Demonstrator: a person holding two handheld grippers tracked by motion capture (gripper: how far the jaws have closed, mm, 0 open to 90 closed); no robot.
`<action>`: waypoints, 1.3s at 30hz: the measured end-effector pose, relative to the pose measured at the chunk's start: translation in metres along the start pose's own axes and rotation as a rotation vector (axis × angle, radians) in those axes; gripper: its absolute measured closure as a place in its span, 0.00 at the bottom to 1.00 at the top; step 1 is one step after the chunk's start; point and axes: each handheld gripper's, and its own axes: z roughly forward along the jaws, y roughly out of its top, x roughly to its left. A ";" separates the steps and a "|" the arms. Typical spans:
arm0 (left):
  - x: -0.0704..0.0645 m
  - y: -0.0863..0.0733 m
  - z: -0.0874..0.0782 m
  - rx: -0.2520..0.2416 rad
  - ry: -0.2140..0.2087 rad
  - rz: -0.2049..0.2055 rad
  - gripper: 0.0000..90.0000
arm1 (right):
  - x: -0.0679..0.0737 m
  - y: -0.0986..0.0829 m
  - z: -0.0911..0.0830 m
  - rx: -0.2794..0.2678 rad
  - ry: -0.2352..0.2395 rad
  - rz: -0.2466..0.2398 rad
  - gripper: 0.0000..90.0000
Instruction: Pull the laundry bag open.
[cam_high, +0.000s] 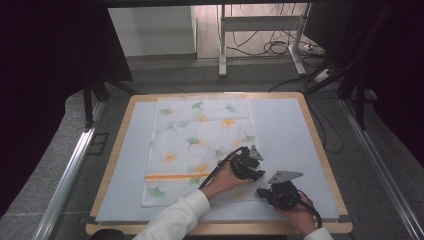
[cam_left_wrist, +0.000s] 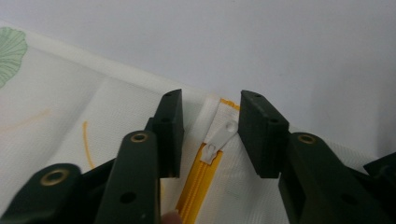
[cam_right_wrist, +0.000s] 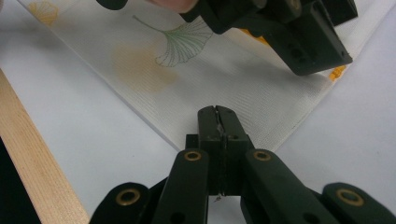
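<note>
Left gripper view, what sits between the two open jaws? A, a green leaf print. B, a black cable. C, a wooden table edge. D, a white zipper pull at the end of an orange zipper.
D: in the left gripper view the left gripper stands open, and the white zipper pull lies between its jaws, at the end of the orange zipper on the floral fabric pouch.

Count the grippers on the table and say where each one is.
2. The left gripper is over the right end of the cloth's orange zipper, jaws open around the white pull. The right gripper sits shut at the cloth's near right corner.
</note>
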 end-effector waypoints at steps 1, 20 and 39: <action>-0.001 0.001 0.001 0.004 0.001 -0.002 0.70 | 0.000 0.000 0.000 -0.001 0.000 0.001 0.99; 0.000 0.004 0.000 0.051 0.014 0.002 0.94 | 0.000 0.000 0.000 0.002 0.002 0.000 0.99; -0.002 -0.001 -0.002 0.016 0.041 -0.019 1.00 | -0.002 0.002 0.000 0.002 -0.024 0.003 0.99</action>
